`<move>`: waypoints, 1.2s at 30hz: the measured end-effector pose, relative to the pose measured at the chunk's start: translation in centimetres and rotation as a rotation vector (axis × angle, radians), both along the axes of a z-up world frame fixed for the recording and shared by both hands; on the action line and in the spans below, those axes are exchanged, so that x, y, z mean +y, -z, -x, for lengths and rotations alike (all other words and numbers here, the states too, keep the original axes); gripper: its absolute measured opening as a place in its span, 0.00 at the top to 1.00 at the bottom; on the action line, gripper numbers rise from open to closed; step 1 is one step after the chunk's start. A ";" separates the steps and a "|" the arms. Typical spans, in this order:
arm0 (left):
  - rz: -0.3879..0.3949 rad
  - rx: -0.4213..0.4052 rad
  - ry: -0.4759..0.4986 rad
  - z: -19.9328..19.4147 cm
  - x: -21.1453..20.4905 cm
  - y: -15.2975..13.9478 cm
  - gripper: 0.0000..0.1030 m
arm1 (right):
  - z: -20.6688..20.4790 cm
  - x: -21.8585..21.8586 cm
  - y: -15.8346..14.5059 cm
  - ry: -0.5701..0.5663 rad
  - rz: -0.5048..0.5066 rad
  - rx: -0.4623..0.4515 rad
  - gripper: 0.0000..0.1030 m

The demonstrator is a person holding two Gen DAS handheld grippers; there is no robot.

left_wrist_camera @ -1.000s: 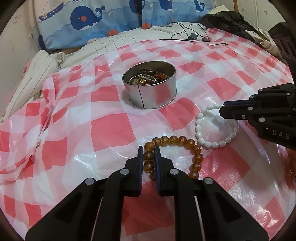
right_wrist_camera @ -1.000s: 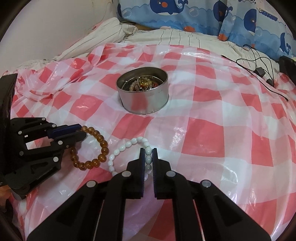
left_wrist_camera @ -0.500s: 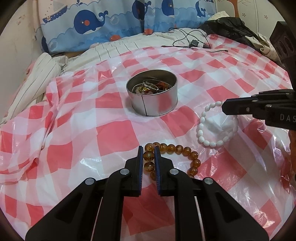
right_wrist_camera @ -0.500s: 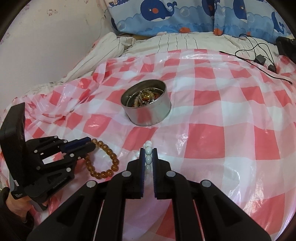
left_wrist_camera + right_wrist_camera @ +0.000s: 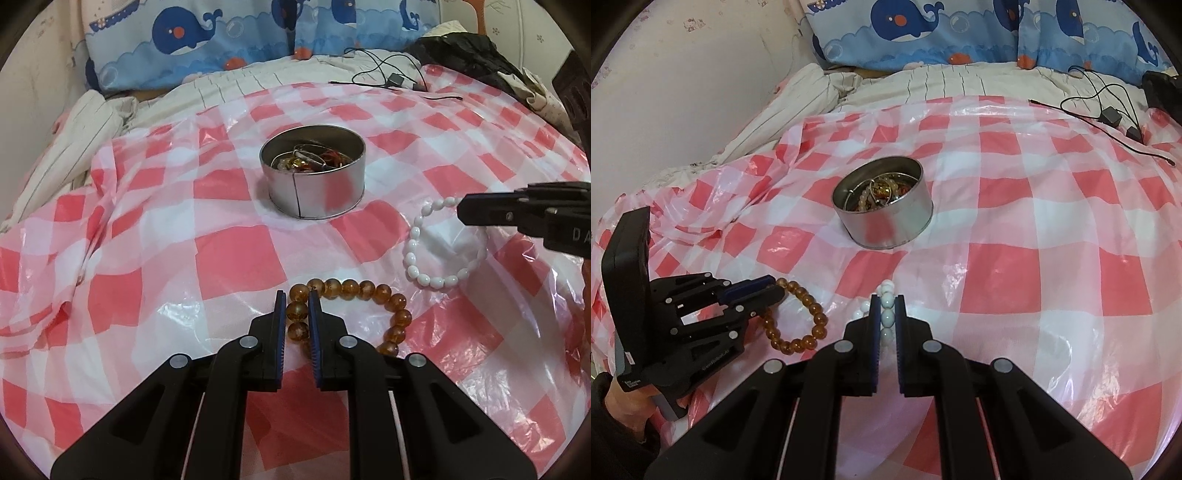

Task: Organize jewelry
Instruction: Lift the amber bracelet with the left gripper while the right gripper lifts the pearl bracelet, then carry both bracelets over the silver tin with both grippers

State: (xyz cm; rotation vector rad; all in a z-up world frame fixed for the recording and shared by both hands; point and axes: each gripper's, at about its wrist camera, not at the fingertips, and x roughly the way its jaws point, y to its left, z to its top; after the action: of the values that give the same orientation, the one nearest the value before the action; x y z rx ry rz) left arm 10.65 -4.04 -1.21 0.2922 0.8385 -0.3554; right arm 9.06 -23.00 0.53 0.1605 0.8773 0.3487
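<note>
The left gripper (image 5: 296, 312) has its fingers clamped on a string of round amber-brown glass-like beads, the amber bracelet (image 5: 369, 291), and the right gripper (image 5: 886, 314) is clamped on a string of oval white beads, the white bracelet (image 5: 439, 254). Over the last second both grips have held while each camera's view has pulled back from the bed, so both bracelets look to be coming up off the red-and-white checked plastic sheet (image 5: 229, 258), though most of each loop still appears to trail on it. To my eye the pick-up step is done and the carry is beginning. Beyond both sets of fingers, well apart from the bracelets, stands the round silver metal tin (image 5: 314, 181), open and already holding tangled jewelry. Farther off lie a black cable (image 5: 1104, 110) and the blue whale-print pillows (image 5: 923, 33).
</note>
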 end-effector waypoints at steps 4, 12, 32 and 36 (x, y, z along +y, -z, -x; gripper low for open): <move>-0.036 0.010 0.008 -0.1 -0.4 0.6 0.60 | -0.3 0.1 0.8 0.008 0.036 0.030 0.92; -0.080 0.002 0.022 0.2 -1.1 1.3 0.64 | -0.5 1.0 2.6 0.003 0.135 0.066 0.57; 0.103 -0.028 0.051 0.9 -0.7 -3.1 0.90 | -0.3 -1.5 -1.5 -0.023 -0.211 -0.002 0.92; 0.144 -0.023 0.050 0.2 -0.8 -4.1 0.90 | -1.1 -1.5 -2.4 -0.018 -0.229 -0.016 0.92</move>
State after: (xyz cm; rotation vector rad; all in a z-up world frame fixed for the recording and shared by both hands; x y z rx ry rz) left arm 10.43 -4.83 2.85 0.1830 0.7799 -0.4566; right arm 10.16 -24.55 2.93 0.3609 0.8223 0.4664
